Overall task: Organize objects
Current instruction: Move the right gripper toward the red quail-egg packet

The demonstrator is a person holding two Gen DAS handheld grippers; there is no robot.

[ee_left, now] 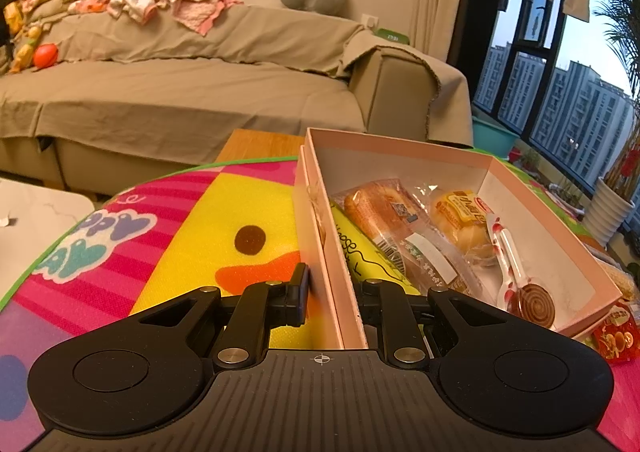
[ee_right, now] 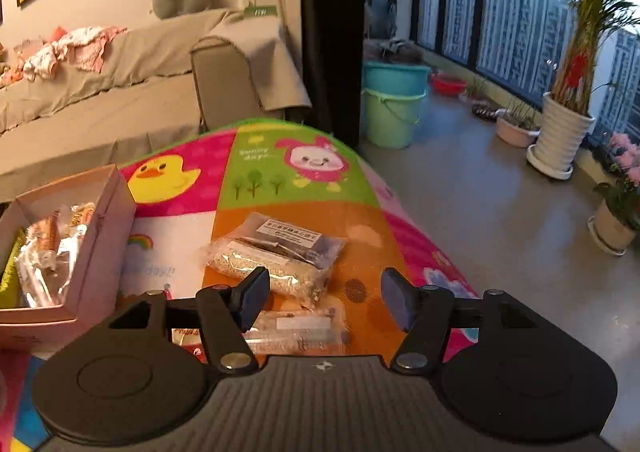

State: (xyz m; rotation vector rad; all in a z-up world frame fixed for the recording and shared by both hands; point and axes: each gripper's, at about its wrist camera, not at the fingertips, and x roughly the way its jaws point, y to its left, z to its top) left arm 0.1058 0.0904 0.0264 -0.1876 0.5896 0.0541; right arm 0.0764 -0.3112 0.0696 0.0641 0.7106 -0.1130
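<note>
An open box [ee_left: 400,156] sits on a play mat [ee_left: 180,220], with a sofa [ee_left: 200,92] behind. Inside lie packaged bread [ee_left: 384,208], small cakes [ee_left: 460,216] and a lollipop [ee_left: 534,302]. Right of the box, snack packets [ee_right: 276,252] lie on the mat.

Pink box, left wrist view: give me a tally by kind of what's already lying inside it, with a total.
In the pink box, as far as the left wrist view shows:
Wrapped bread or cake packs: 2, the long bread pack and the yellow-labelled cake pack
Lollipops: 1, the swirl lollipop
Yellow-green packets: 1, the yellow-green packet
Total: 4
</note>
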